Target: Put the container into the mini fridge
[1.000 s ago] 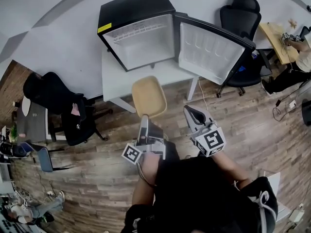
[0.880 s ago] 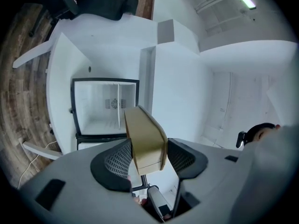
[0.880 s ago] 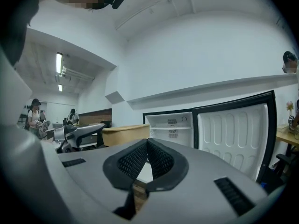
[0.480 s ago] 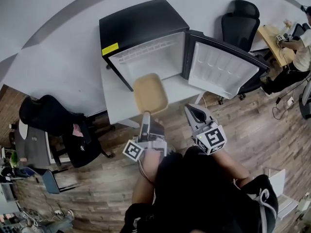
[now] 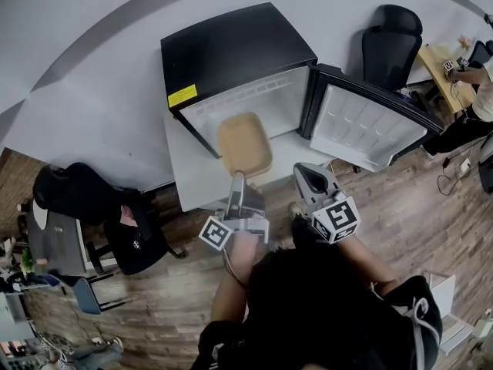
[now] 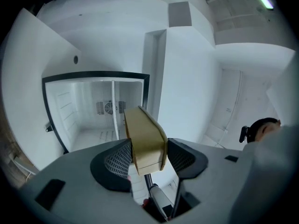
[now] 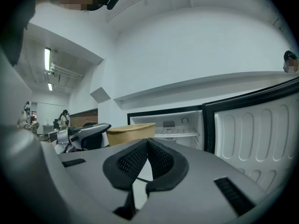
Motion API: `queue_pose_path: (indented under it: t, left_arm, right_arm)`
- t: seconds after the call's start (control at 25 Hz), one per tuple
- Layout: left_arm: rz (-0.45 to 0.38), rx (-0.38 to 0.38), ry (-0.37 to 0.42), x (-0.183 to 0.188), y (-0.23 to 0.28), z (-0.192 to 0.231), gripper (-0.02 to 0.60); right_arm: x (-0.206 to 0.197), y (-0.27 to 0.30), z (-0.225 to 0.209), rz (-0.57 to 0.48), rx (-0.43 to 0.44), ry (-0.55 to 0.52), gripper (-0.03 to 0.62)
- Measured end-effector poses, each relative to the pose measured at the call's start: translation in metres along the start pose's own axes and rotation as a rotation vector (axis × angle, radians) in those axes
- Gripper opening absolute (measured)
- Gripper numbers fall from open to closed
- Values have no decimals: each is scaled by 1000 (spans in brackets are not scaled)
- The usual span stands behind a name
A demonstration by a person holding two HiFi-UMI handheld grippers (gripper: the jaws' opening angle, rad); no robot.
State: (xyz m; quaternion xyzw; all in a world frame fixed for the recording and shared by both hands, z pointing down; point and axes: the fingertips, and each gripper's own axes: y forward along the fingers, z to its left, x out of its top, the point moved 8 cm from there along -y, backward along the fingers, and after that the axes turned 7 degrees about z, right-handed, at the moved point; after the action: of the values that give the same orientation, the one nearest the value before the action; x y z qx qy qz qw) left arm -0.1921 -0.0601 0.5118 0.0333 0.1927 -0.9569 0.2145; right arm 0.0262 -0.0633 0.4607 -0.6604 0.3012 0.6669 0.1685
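A tan lidded container (image 5: 244, 143) hangs in front of the open mini fridge (image 5: 231, 68), and my left gripper (image 5: 238, 180) is shut on its near end. In the left gripper view the container (image 6: 145, 139) stands on edge between the pads, with the white fridge interior (image 6: 93, 111) behind it. My right gripper (image 5: 307, 177) is shut with nothing in it, to the right of the container and below the fridge door (image 5: 362, 126). From the right gripper view the container (image 7: 131, 133) shows at left, the fridge shelf (image 7: 177, 133) beyond my right gripper (image 7: 146, 146).
The black fridge stands on a white table (image 5: 196, 176) against a white wall. Its door swings open to the right. Black office chairs stand at left (image 5: 100, 206) and top right (image 5: 393, 41). A person sits at a wooden desk (image 5: 443, 60) far right.
Both grippers and the container have moved forward toward the fridge; the container now overlaps the fridge opening instead of hanging over the floor before the table.
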Motion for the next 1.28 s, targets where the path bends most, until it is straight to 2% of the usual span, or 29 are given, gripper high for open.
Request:
queue_pose_path:
  t: [0.64,1.0,1.28]
  left_arm:
    - [-55,44,50,30,85,47,249]
    - [-66,58,19,38,110,64,249]
    - [-67,68,34,48,126,68,249]
  right_arm:
    - [12,71,-68,21,58,-13,12]
    - [12,82,-82,24,57,-3,13]
    - [14,86,-85,18,49,2,12]
